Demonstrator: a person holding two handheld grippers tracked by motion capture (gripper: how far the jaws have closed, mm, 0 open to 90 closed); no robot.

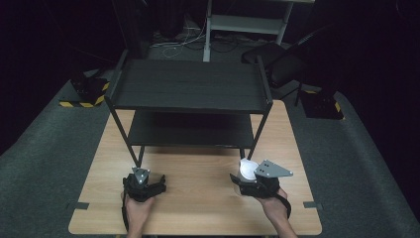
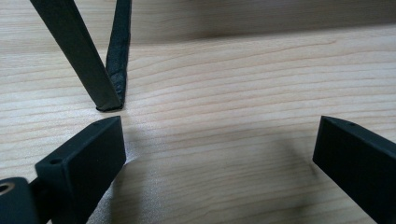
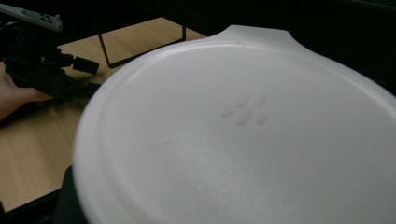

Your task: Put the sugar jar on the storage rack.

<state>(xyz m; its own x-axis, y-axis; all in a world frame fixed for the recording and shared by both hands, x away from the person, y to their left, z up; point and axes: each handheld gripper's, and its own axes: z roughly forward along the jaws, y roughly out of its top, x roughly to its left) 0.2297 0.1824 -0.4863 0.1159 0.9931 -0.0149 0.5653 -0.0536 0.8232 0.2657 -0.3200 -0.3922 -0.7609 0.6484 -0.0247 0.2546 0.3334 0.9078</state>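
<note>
**White lid held up at right of table, left gripper waits open**

Jaws of the right gripper (image 1: 243, 179), low and right of centre in the high view, are clamped on a round white plastic lid (image 1: 246, 169) with a small tab on its rim; the lid is lifted clear of the light wooden table (image 1: 198, 198). In the right gripper view the white lid (image 3: 243, 140) spreads across most of the frame, its tab at the top centre and four small raised ovals near its middle, with the gripper's own jaws hidden beneath it. The left gripper (image 1: 148, 186) sits low and left of centre in the high view, close over the tabletop. In the left gripper view its two black jaws stand wide apart with bare wood between them, and a black metal leg (image 2: 77, 51) meets the table just above the left jaw. That leg belongs to a black two-tier metal shelf rack (image 1: 190, 87) standing across the upper middle of the high view. A hand (image 3: 11, 95) and the left gripper appear at the left edge of the right gripper view.
</note>
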